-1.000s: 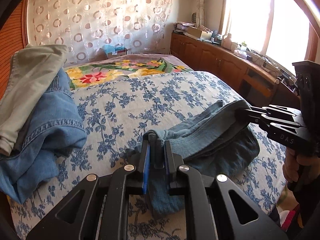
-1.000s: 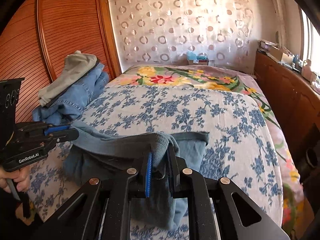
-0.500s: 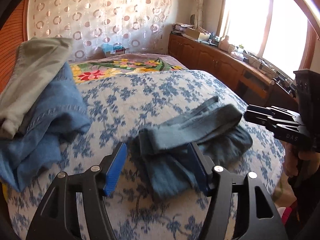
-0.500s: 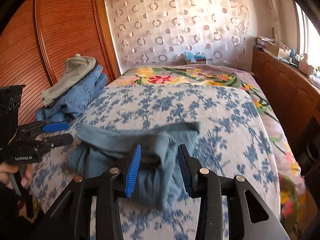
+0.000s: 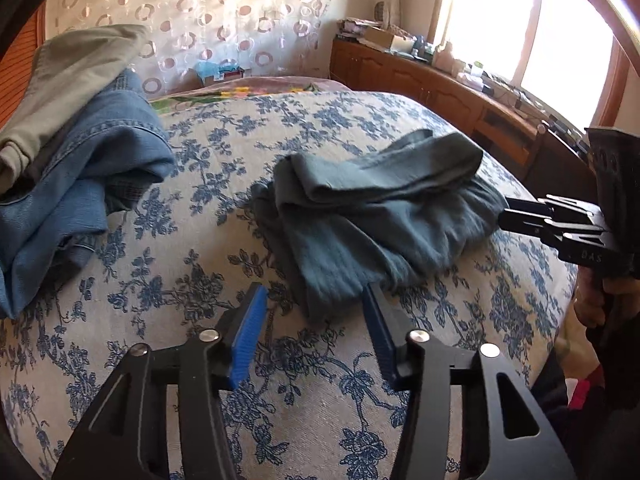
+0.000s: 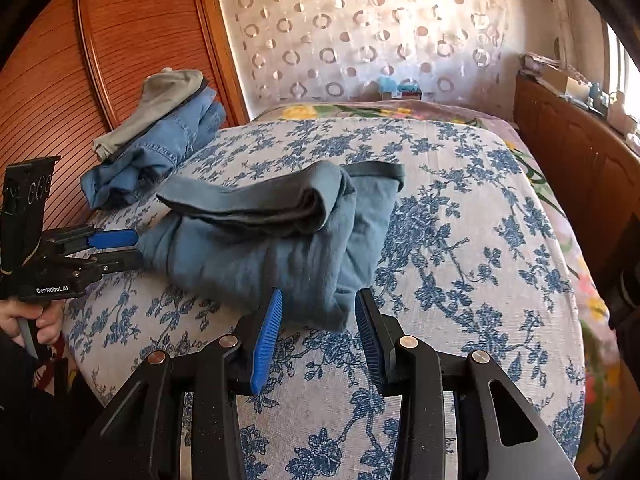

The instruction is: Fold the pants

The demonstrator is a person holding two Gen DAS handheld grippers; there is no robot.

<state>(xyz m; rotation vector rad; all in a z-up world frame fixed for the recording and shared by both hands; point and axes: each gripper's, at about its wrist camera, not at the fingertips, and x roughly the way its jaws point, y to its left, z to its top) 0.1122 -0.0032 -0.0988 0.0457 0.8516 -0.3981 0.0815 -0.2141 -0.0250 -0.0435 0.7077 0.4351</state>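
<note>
A folded bundle of teal-blue pants [image 5: 380, 216] [image 6: 272, 240] lies on the bed's blue-flowered cover [image 5: 192, 248]. My left gripper [image 5: 314, 300] hovers just in front of the bundle's near end. Its jaws are closing, the hem lies between the blue pads [image 5: 248, 332], and they do not press on it. My right gripper [image 6: 319, 300] is open at the bundle's other near corner, the cloth just between its tips and untouched. Each gripper also shows from the side in the other's view: the right gripper [image 5: 508, 216] and the left gripper [image 6: 116, 248].
A pile of blue jeans [image 5: 80, 184] [image 6: 160, 148] topped by a grey-green garment [image 5: 72, 76] sits at the bed's left side by the wooden wardrobe door [image 6: 80, 64]. A wooden cabinet [image 5: 440, 88] with clutter runs under the window. A person's hand [image 6: 28, 320] holds the left gripper.
Both grippers let go of the pants, opened and drew back toward the bed's near edge. The bundle now rests on the cover. The left jaws have narrowed since half a second ago.
</note>
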